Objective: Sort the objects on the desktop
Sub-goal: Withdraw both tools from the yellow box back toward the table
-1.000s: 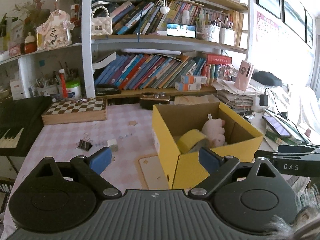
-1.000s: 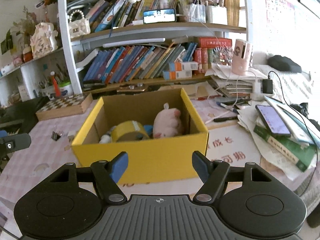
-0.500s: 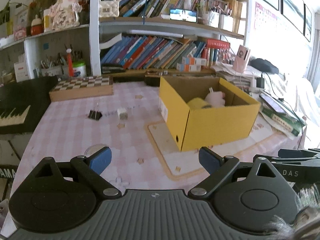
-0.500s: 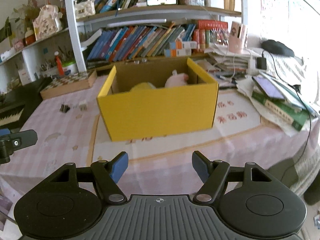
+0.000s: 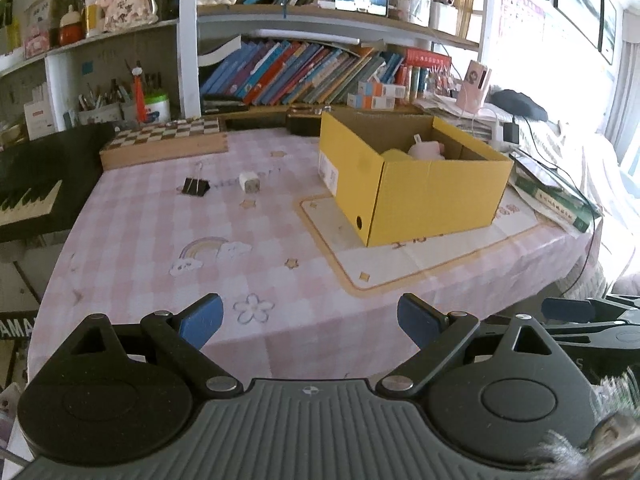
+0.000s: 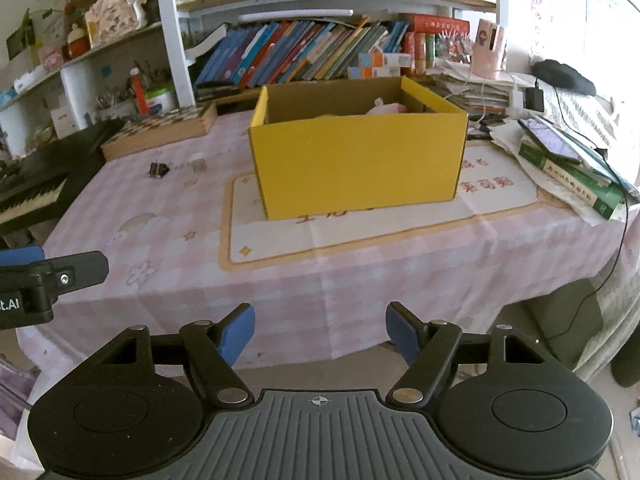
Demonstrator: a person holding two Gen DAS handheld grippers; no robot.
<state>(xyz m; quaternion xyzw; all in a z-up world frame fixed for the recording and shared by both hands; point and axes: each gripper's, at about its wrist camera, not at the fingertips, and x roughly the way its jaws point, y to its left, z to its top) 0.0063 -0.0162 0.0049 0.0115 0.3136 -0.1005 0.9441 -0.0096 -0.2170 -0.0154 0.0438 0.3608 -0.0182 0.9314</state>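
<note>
With both tongs back off the near edge of the desk (image 5: 132,216), neither grips anything. Left tongs (image 5: 310,322): blue pads spread wide, only tablecloth visible between them. Right tongs (image 6: 320,330): jaws apart too, have just been opening a bit more, nothing between them.

Landmark = yellow box (image 6: 360,160), sitting on a cream mat (image 6: 400,228) on the pink checked cloth.
- Inside the box: pink plush toy (image 5: 428,148) against the far wall, and a yellow tape roll (image 5: 394,156) just beside it; both mostly hidden by the box walls.
- Left of the box, well apart from it, on open cloth: black binder clip (image 5: 195,186) and small white cube-shaped thing (image 5: 249,181) near each other, not touching. Can't tell what the cube is.
- Behind-left of the box: wooden chessboard case (image 5: 164,146) at the back edge of the desk.
- Right of the box: stack of books and papers (image 6: 572,176) with a phone (image 6: 550,140) lying on top.
- Further left past the desk edge: black keyboard (image 5: 28,196).
</note>
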